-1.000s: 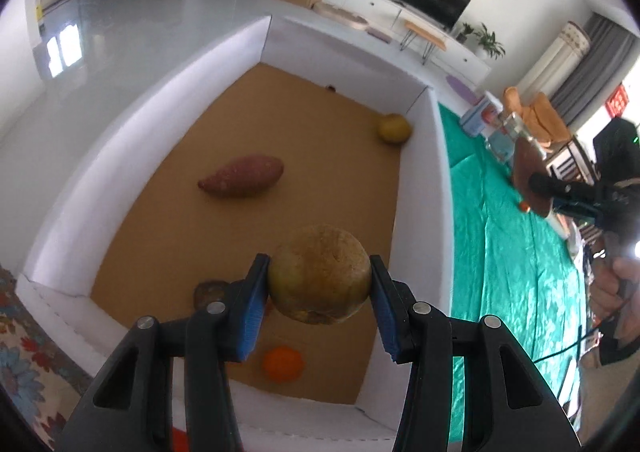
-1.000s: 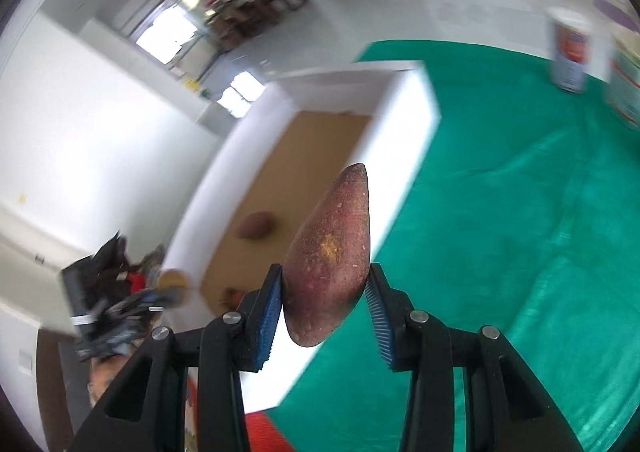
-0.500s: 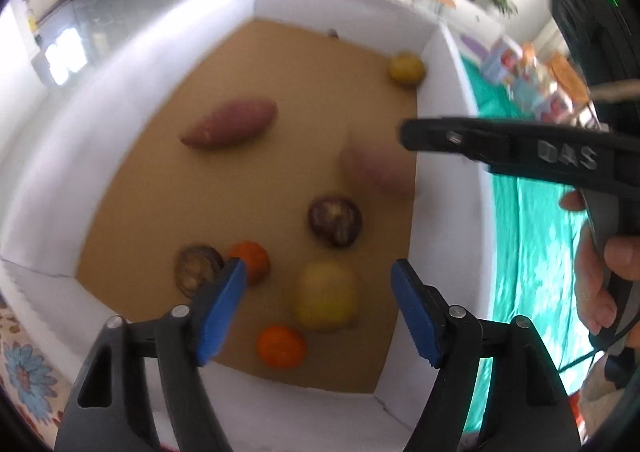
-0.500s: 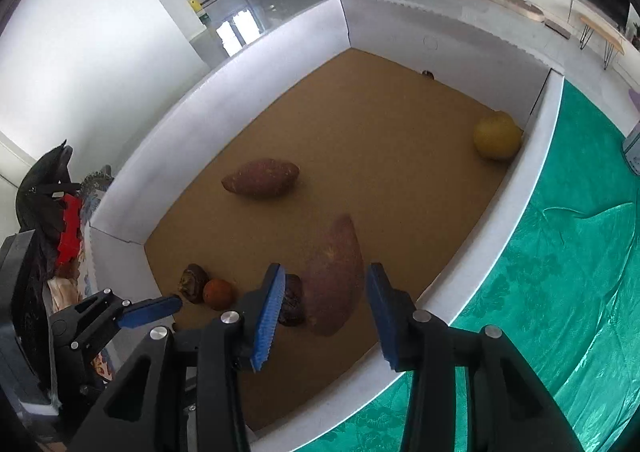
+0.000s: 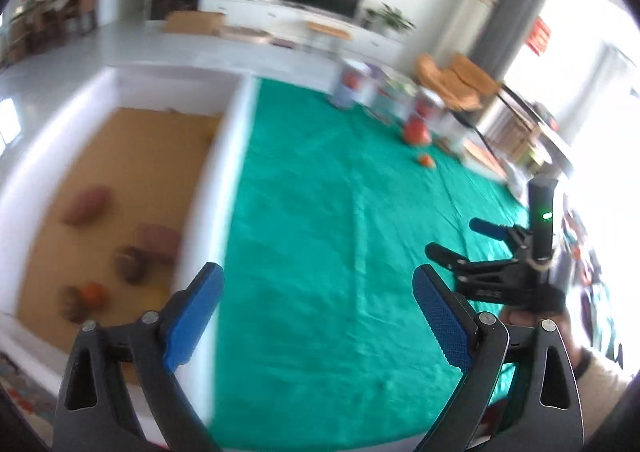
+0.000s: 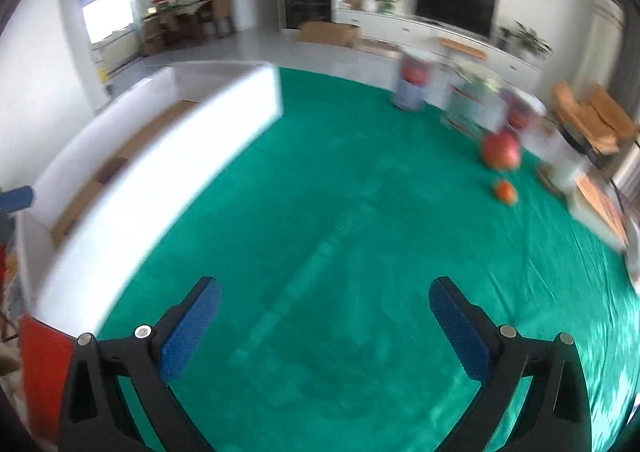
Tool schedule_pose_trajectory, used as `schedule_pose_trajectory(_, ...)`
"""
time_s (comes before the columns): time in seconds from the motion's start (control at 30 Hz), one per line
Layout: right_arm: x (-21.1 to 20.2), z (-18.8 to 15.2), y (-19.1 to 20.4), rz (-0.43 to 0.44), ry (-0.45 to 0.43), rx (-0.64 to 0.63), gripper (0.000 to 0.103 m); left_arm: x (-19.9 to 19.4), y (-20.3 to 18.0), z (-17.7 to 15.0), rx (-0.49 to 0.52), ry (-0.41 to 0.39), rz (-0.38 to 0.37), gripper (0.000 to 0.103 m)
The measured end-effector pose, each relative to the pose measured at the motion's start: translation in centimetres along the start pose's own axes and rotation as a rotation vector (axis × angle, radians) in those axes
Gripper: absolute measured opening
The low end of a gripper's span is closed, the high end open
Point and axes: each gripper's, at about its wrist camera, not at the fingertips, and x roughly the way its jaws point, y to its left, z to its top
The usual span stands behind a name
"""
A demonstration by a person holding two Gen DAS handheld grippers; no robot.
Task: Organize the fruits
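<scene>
My left gripper (image 5: 318, 304) is open and empty above the green cloth (image 5: 340, 232), just right of the white box wall (image 5: 218, 188). Inside the box lie two sweet potatoes (image 5: 86, 204), a dark round fruit (image 5: 130, 262) and a small orange (image 5: 93, 292), all blurred. My right gripper (image 6: 324, 316) is open and empty over the green cloth (image 6: 360, 252); it also shows in the left wrist view (image 5: 460, 240). A large red fruit (image 6: 501, 150) and a small orange (image 6: 505, 191) lie far right on the cloth, also in the left wrist view (image 5: 416, 131).
The white box (image 6: 160, 156) stands along the cloth's left edge. Several printed cans (image 6: 412, 82) stand at the far edge of the cloth, behind the red fruit. A flat board (image 6: 600, 208) lies at the right edge. A red object (image 6: 44, 364) sits by the box's near corner.
Both grippers have swung right, out of the box and over the green cloth, empty. The round yellowish fruit and the sweet potato they dropped stay in the box. Both views are motion-blurred.
</scene>
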Motion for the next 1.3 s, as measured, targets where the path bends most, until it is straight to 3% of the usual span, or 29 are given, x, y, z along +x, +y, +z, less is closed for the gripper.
schedule_pose_trajectory(0.13,0.4,-8.1,-10.2,-0.168,0.027,0.236,0.103,8.9,-6.1,-3.6,0.066,0.126,-0.040,0.096)
schedule_pose_trajectory(0.27,-0.3,-11.5,-14.9,-0.239,-0.015,0.367,0.103,14.9,-10.2,-5.2,0.166,0.120,0.015,0.095)
schedule_pose_trajectory(0.4,0.2,-11.8,-15.2,-0.265,-0.024,0.368,0.103,18.2,-12.5,-5.1,0.254,0.078,0.099,0.095)
schedule_pose_trajectory(0.57,1.7,-12.3,-14.4,-0.258,0.004,0.383,0.103,20.2,-12.1,-4.5,0.287,0.067,0.157,0.097)
schedule_pose_trajectory(0.8,2.3,-12.4,-14.0,-0.269,0.030,0.378,0.103,20.9,-12.1,-4.4,0.286,0.070,0.159,0.102)
schedule_pose_trajectory(1.3,2.2,-12.5,-14.0,-0.270,0.029,0.379,0.103,21.1,-12.2,-4.3,0.291,0.071,0.158,0.102)
